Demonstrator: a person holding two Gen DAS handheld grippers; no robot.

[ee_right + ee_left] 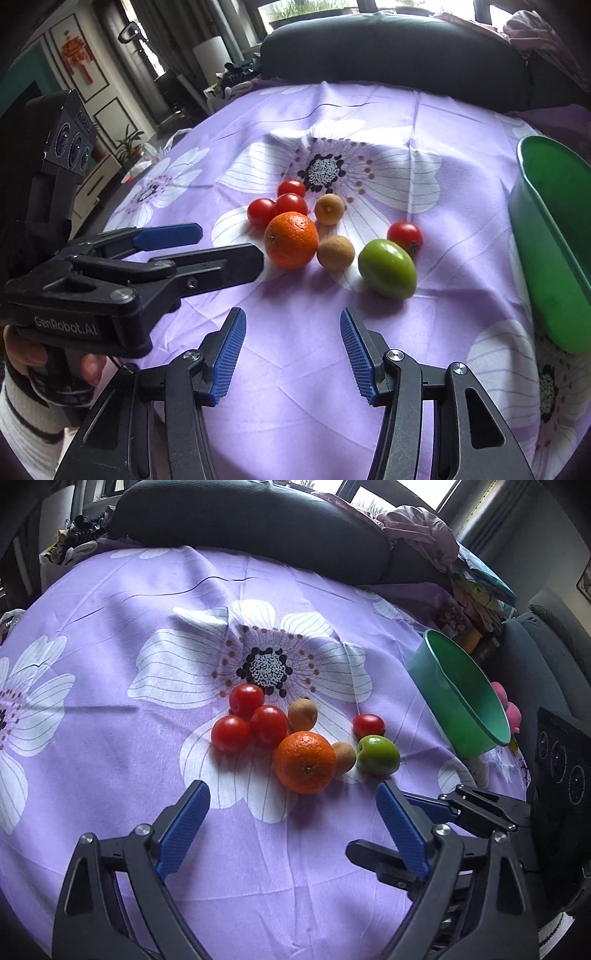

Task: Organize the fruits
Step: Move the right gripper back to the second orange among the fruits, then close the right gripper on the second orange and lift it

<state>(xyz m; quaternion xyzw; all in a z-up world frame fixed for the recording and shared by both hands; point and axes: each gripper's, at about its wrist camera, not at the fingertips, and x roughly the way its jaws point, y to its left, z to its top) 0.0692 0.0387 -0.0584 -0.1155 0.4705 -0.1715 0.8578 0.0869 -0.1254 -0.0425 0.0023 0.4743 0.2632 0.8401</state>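
An orange [303, 762] [291, 240], several red tomatoes [268, 726] [405, 234], two brown round fruits [302, 714] [335, 252] and a green fruit [378, 754] [387, 267] lie together on the purple flowered cloth. A green bowl [466, 694] [554, 236] stands at the right and looks empty. My left gripper [291, 794] is open and empty, just short of the orange; it also shows in the right wrist view [229, 243]. My right gripper [291, 317] is open and empty, in front of the fruits; it also shows in the left wrist view [399, 830].
The flowered cloth [110, 738] covers a round table. A dark chair back [251, 520] [399, 55] stands behind the table. Piled clothes [424, 535] lie at the back right. A pink object [508, 705] sits behind the bowl.
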